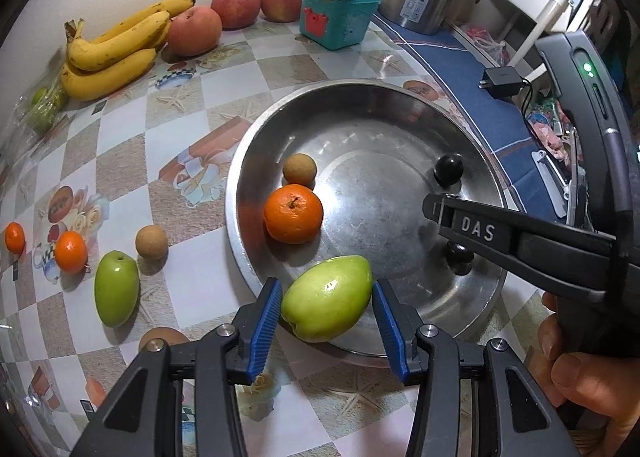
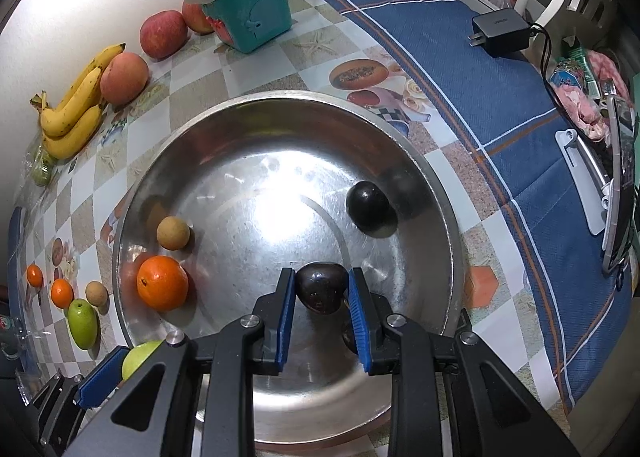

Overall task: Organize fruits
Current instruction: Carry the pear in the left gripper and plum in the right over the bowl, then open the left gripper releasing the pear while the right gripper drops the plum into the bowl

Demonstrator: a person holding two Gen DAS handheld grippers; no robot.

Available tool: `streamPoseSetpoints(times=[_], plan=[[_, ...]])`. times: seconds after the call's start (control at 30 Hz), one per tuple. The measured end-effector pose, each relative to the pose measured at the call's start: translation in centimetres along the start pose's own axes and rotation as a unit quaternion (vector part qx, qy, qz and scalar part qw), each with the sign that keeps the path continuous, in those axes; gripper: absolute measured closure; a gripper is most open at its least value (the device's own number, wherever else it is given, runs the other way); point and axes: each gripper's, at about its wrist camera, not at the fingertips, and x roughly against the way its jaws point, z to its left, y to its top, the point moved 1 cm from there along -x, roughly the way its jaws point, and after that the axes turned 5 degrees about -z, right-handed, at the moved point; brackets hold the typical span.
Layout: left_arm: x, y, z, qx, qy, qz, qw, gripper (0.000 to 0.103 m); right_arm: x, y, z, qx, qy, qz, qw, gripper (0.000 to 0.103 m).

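Left fingers (image 1: 266,315) clamped around green fruit (image 1: 326,299) above basin rim (image 1: 240,249).

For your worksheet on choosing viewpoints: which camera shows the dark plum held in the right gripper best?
The right wrist view: the dark plum sits centred between the blue fingers. The left wrist view shows it only partly, hidden beneath the right gripper.

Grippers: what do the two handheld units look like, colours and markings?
Both match: the left gripper and right gripper have black angular linkage arms with silver pivot bolts and ribbed blue pads. The right one's finger reads "DAS" in white; its dark handle shows a green LED.
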Motion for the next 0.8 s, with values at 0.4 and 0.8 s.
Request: streamPoseSetpoints(times=[0.4,0.8], plan=[[-0.34,-0.15,-0.97,-0.017,0.002,0.001,0.9999,0.054,-0.37,0.00,-0.22,-0.004,-0.001,0.010,1.000,0.075],[-0.45,-0.12,-0.85,-0.013,0.003,0.004,0.9999,0.053,-0.61,-0.06,-0.31,-0.007,-0.003,0.014,1.000,0.075]])
